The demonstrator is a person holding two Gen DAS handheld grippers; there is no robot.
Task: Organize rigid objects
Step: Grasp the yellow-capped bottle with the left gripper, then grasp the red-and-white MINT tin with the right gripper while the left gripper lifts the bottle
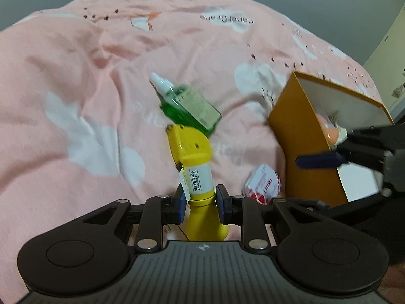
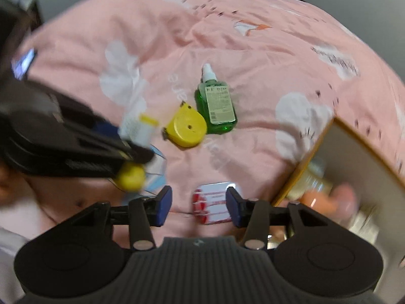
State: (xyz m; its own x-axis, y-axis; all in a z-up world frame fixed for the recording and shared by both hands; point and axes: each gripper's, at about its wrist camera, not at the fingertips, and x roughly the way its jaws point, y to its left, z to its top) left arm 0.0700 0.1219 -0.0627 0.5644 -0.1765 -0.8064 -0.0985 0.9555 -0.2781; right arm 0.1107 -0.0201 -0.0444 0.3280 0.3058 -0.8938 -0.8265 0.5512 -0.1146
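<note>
left gripper (image 1: 200, 206) clamps yellow acne-treatment bottle (image 1: 200, 197) at its waist, above pink bedspread (image 1: 76, 76) | likely light, stiff, slick plastic; grip waist | right gripper (image 2: 199, 205) parted, empty, over red-white tin (image 2: 214, 202)

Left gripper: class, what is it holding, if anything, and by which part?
The left gripper holds a yellow bottle with a white label, its jaws closed on the narrow neck below the label. The right gripper holds nothing.
</note>
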